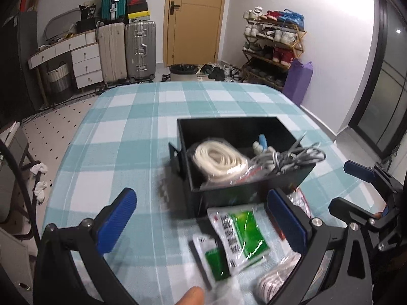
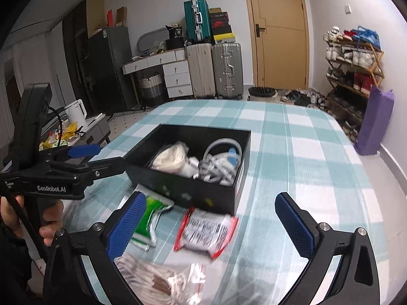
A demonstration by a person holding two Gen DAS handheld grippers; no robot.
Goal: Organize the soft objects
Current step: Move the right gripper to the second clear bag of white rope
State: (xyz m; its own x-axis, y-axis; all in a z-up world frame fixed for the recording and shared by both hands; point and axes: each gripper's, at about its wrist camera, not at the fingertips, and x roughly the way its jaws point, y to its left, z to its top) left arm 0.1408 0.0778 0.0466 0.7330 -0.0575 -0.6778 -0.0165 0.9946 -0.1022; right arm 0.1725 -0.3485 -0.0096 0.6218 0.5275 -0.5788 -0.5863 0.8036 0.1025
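A black box (image 1: 223,198) stands on the teal checked tablecloth (image 1: 122,132). It holds a coiled white rope (image 1: 218,160) and tangled grey cables (image 1: 292,157). My left gripper (image 1: 202,221) is open in front of the box, and a green-and-white packet (image 1: 244,233) lies on the cloth between its fingers, untouched. My right gripper (image 2: 211,226) is open above a red-edged packet (image 2: 206,228). A bagged striped rope (image 2: 162,277) lies nearest the right wrist camera, and the green packet (image 2: 147,218) is by the right gripper's left pad (image 2: 127,226). Nothing is gripped.
A hand (image 2: 51,218) holds the left gripper's handle. Beyond the table are suitcases (image 2: 216,71), a door (image 2: 279,30), a bin (image 2: 262,94), a shoe rack (image 2: 353,63) and a purple bag (image 2: 374,122). A low side table with a kettle (image 2: 76,114) stands left.
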